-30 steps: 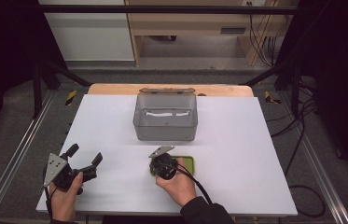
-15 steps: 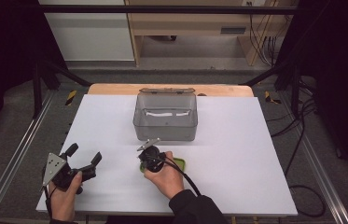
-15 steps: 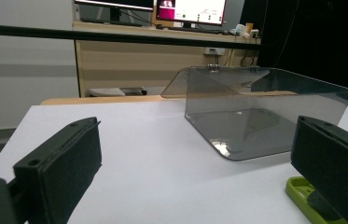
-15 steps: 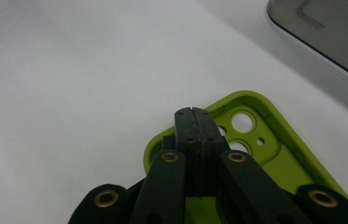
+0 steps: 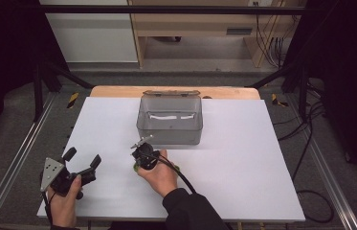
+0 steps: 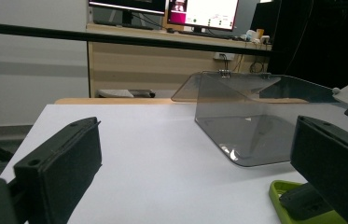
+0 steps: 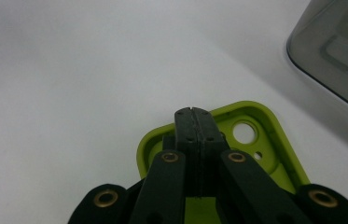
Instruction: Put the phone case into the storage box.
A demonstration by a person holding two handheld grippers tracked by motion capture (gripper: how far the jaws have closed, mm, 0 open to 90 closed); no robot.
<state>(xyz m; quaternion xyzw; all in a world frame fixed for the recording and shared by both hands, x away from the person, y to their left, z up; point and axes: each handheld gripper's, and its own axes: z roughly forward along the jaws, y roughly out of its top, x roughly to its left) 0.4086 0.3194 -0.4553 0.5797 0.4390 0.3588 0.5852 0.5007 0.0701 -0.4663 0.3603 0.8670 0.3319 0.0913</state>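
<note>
Green case (image 7: 255, 140): phone cover of lime plastic, hollow side up, camera hole visible; flat on the white table (image 5: 243, 143), just in front of the box and partly hidden under the right hand in the high view.
Right gripper (image 7: 193, 112): jaws pressed fully together, pads meeting with no gap; tips down over the upper edge of the green case; nothing seen clamped between the pads; whether the tips touch the case, impossible to tell.
Left gripper (image 5: 81, 159): jaws spread wide, nothing between them; held low over the near left corner of the table, well apart from the case.
Grey box (image 5: 170, 120): clear smoky plastic, lid swung open to the back; at the table's middle, near the far edge.
Right hand (image 5: 159, 173): wrapped round the gripper body, cable trailing back over the dark sleeve.
</note>
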